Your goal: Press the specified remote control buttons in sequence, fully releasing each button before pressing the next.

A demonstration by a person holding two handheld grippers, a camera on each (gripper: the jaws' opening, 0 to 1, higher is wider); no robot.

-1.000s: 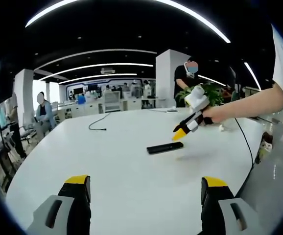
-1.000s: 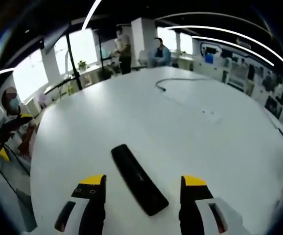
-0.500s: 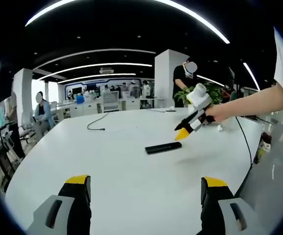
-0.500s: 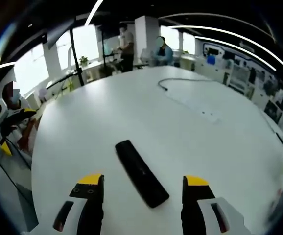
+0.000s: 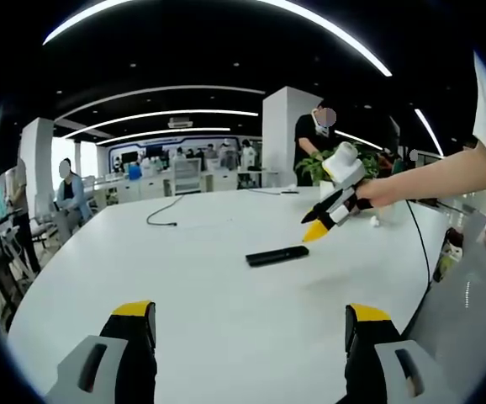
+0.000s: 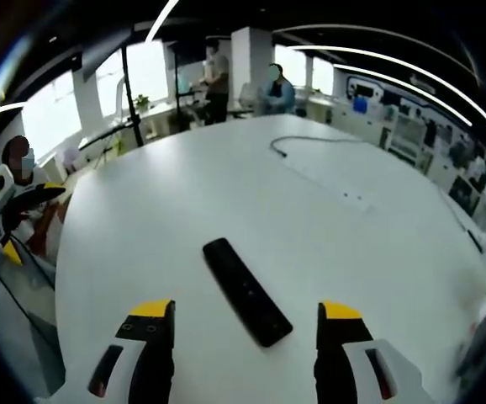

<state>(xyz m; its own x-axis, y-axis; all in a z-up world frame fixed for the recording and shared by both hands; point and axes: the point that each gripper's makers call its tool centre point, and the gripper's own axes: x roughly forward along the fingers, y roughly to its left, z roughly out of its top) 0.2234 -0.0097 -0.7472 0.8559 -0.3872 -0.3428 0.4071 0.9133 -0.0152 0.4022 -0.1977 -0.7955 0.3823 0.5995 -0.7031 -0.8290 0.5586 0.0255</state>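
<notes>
Right tool (image 6: 245, 316): its two black, yellow-tipped jaws stand wide apart and hold nothing; it hangs above the table and touches nothing.

Nearest thing: the slim black rectangular remote control (image 6: 246, 290) lies flat on the large white oval table (image 6: 377, 252), its near end reaching in between the right tool's jaw tips.

Long axis: in the right gripper view the remote control runs slantwise, the near end toward the right jaw, the far end up and toward the left jaw; it is not lined up with the jaws.

Nearer tool: the right one, by my judgement, since the remote control sits just ahead of it and below it.

Left tool (image 5: 251, 321): jaws also spread wide and empty, held low over the near edge of the table (image 5: 226, 337).

Remote from the left side: the remote control (image 5: 277, 255) lies well ahead, about mid-table and a little right of centre, its length running crosswise to the left jaws.

Across the table: in the left gripper view the right tool (image 5: 314, 231) points its yellow tips down toward the remote's right end, just beside it but apart.

What the press turns on: probably tipping one right jaw down onto the buttoned face; the buttons themselves are too small to tell apart.

Far end: a dark cable (image 6: 298, 141) lies near the far edge, well apart from the remote control.
</notes>
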